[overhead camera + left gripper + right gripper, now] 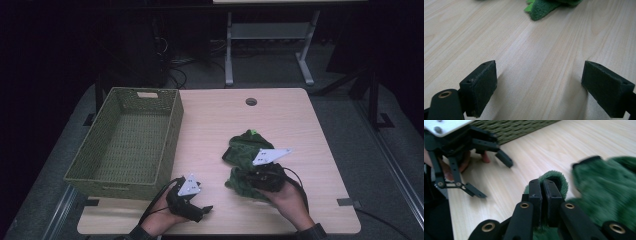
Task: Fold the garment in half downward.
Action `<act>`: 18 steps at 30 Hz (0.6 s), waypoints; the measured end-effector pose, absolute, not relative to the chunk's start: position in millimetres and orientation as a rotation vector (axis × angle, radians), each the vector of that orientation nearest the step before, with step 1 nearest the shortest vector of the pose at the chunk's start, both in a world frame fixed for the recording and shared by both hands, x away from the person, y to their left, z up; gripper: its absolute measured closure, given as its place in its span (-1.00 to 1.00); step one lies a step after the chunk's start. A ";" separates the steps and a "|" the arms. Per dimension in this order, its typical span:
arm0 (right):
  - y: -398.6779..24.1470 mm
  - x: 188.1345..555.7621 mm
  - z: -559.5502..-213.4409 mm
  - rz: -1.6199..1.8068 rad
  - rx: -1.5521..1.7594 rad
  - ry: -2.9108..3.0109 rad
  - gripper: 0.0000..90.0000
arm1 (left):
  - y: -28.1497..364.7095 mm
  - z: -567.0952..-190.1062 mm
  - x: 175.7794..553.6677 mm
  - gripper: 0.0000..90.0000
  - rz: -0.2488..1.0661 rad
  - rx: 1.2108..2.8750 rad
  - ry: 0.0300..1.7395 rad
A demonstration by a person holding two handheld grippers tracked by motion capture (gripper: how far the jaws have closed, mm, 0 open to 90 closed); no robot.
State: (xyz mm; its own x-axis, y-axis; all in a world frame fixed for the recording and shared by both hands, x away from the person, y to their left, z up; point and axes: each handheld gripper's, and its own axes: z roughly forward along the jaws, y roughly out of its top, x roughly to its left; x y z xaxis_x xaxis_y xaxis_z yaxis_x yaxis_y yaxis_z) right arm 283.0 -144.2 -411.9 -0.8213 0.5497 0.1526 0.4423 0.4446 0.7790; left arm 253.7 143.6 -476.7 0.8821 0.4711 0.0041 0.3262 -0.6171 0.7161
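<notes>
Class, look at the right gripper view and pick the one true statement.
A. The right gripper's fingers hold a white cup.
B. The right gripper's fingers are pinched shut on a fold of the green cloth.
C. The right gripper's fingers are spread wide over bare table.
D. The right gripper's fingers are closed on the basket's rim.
B: the right gripper has its fingers pressed together with a fold of the green cloth caught between them.
</notes>
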 end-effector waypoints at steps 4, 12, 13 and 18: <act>-163.0 284.3 -412.8 1.318 0.945 2.534 0.88 | 143.4 -476.9 253.4 -0.73 0.239 2.284 0.575; -181.5 286.9 -429.6 1.217 1.048 2.532 0.83 | 143.5 -476.9 253.2 -0.73 0.236 2.285 0.575; -183.2 287.8 -432.1 1.204 1.046 2.536 0.83 | 143.4 -476.9 253.2 -0.73 0.236 2.286 0.576; -186.4 291.0 -444.2 1.104 1.080 2.573 0.84 | 143.4 -476.8 253.2 -0.73 0.235 2.286 0.576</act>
State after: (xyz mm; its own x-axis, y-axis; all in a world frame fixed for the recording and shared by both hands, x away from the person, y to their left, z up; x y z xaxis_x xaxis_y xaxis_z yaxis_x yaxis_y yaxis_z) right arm 291.0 -186.4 -444.2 -0.7323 0.6658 0.1433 0.5625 0.4726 0.6784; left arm 253.2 143.4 -476.8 0.8816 0.4721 -0.0051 0.3334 -0.6148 0.7148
